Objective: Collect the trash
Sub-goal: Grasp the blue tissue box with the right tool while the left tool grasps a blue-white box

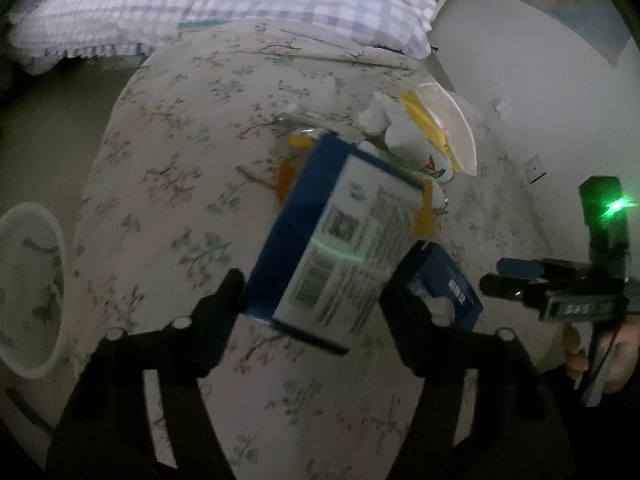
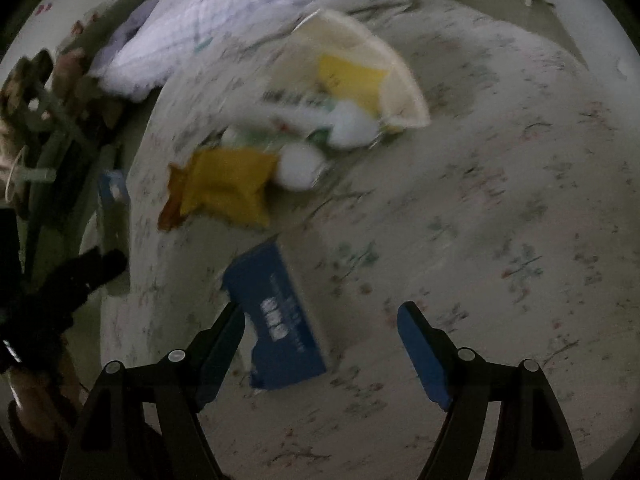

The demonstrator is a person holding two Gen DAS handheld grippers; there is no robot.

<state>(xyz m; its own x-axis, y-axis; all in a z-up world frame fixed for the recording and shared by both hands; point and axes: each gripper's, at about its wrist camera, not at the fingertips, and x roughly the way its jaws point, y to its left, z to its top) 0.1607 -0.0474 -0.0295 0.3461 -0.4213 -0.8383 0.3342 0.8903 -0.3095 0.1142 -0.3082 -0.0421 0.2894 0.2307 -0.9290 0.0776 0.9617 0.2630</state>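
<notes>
Gripper work was split between the two hands. The left gripper (image 1: pixel 312 284) appeared to pinch the large box (image 1: pixel 332 236) by its lower end, a finger against each side. The right gripper (image 2: pixel 320 312) stood spread above the bed, pads touching nothing.

Beneath both lay the floral quilt (image 1: pixel 168 184), which filled most of either view, with a checked pillow (image 1: pixel 224 8) at its far end. A pale tub (image 1: pixel 28 292) sat off the quilt's edge at the left of the left wrist view; it was probably where the trash belonged, though that was a guess. Next in size, an open paper bag (image 2: pixel 360 80) lay on its side on the quilt. The large box hung tilted over the quilt, clear of the heap. A yellow packet (image 2: pixel 228 184) rested just beside the bag's spilled white bottles (image 2: pixel 300 164). Smallest, the small blue box (image 2: pixel 276 316) lay flat on the quilt between the right fingers, close against the left-hand one and well apart from the other.

Two things could have gone wrong. Held only near one end, the large box could have swung or slipped out on the way to the tub. Closing the right gripper so off-centre could have shoved the small blue box sideways, or caught a fold of soft quilt with it.
</notes>
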